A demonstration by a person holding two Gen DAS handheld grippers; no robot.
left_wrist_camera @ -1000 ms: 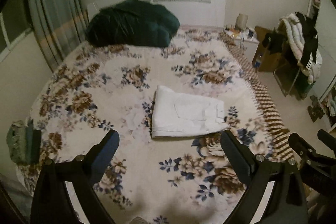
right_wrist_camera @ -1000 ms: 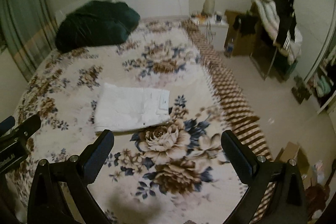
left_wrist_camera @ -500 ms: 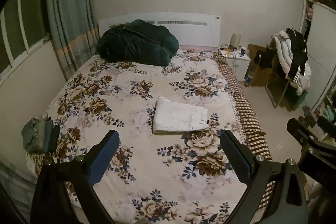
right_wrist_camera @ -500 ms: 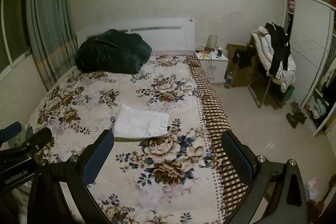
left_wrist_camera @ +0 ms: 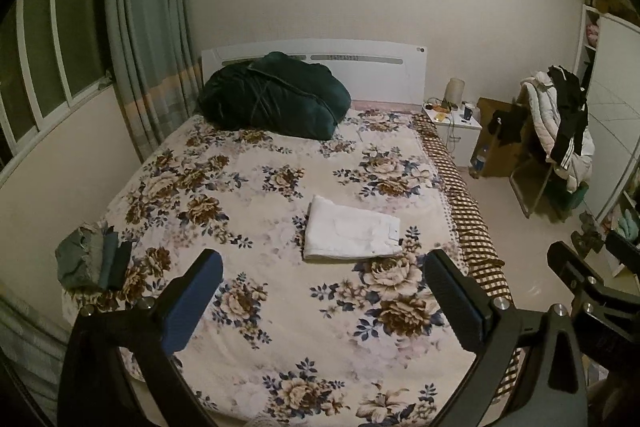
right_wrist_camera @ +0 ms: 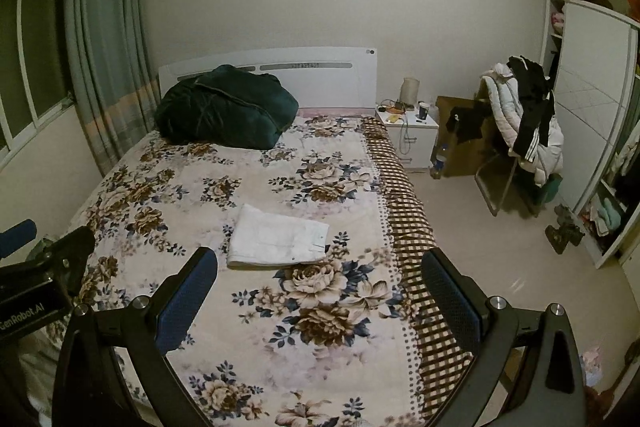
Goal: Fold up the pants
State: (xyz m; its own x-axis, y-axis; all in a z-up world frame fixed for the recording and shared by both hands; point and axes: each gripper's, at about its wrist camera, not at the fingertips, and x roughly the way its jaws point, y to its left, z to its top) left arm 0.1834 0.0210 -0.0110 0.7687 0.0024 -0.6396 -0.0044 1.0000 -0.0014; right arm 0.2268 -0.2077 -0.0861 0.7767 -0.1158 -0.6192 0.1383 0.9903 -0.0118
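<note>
White pants lie folded into a flat rectangle on the floral bedspread, right of the bed's middle; they also show in the right wrist view. My left gripper is open and empty, held well back above the foot of the bed. My right gripper is open and empty, also far back from the pants. The right gripper's body shows at the right edge of the left wrist view.
A dark green duvet bundle sits at the headboard. A small pile of green-grey clothes lies at the bed's left edge. A white nightstand, a chair draped with jackets and a wardrobe stand to the right.
Both grippers have pulled back and up from the bed, so the folded pants look smaller and farther. The pants have not moved.
</note>
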